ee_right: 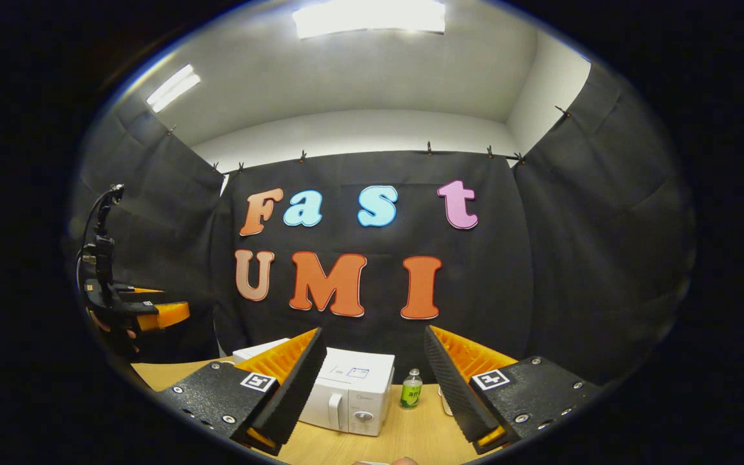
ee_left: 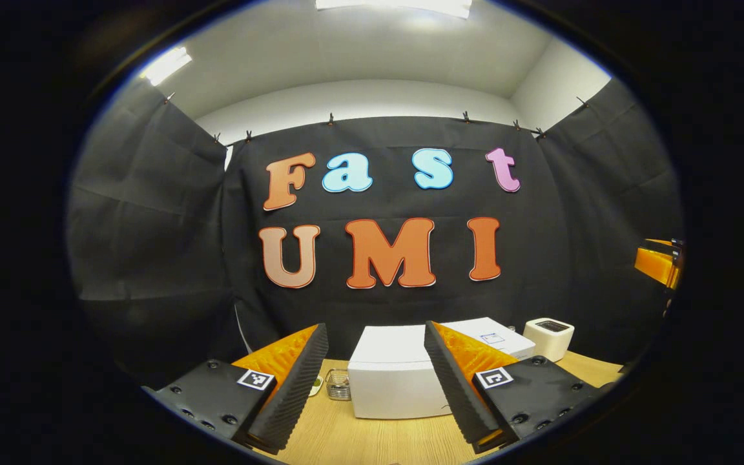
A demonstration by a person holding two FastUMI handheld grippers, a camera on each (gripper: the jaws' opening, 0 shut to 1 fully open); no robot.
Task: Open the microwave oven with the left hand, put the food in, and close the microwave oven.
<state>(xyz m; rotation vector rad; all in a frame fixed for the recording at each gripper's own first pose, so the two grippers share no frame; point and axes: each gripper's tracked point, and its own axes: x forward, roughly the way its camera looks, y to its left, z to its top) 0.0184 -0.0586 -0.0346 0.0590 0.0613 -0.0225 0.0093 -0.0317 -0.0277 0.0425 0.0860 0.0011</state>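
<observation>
Right gripper view: microwave oven [ee_right: 346,394] shut, jaws apart.

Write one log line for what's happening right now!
stage: start | left gripper: open, empty | right gripper: open, empty | microwave oven: closed, on table

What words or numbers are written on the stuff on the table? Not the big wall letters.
No text here is clear enough to quote.
On the microwave top, a sticker: too small to read.
On its front, a brand mark: blurred.
On the bottle, a label: too small to read.
On the right tool, square marks: patterns, no words.
</observation>
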